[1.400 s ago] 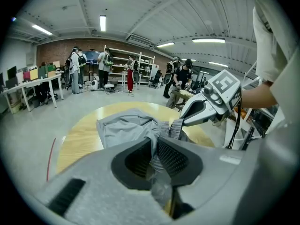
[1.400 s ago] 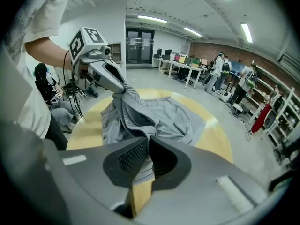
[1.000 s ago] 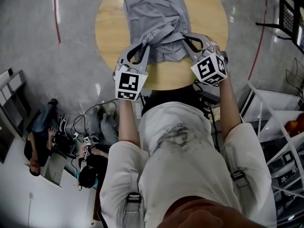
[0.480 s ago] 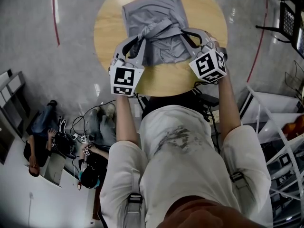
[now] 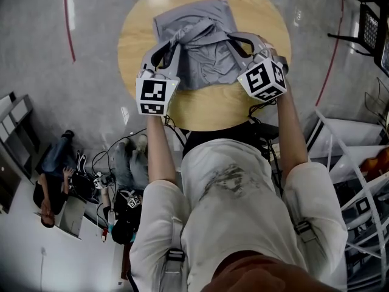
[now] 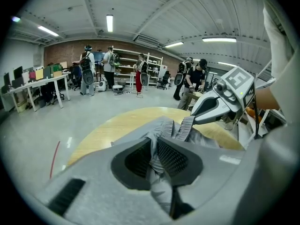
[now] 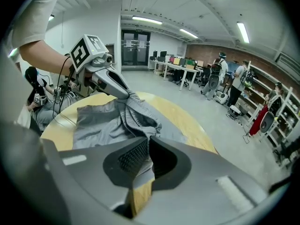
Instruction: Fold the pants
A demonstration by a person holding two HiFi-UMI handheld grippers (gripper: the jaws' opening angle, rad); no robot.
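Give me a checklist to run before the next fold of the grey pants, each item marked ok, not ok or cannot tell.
1. Left gripper clamped on the pants: ok, cloth sits between its pads.
2. Right gripper clamped on the pants: ok, cloth sits between its pads too.
3. Pants fully on the table: ok, nothing hangs over the rim.
4. Cloth between the two grippers smooth: not ok, it bunches in folds.
5. Lower layer flat: cannot tell, the lifted part covers much of it.
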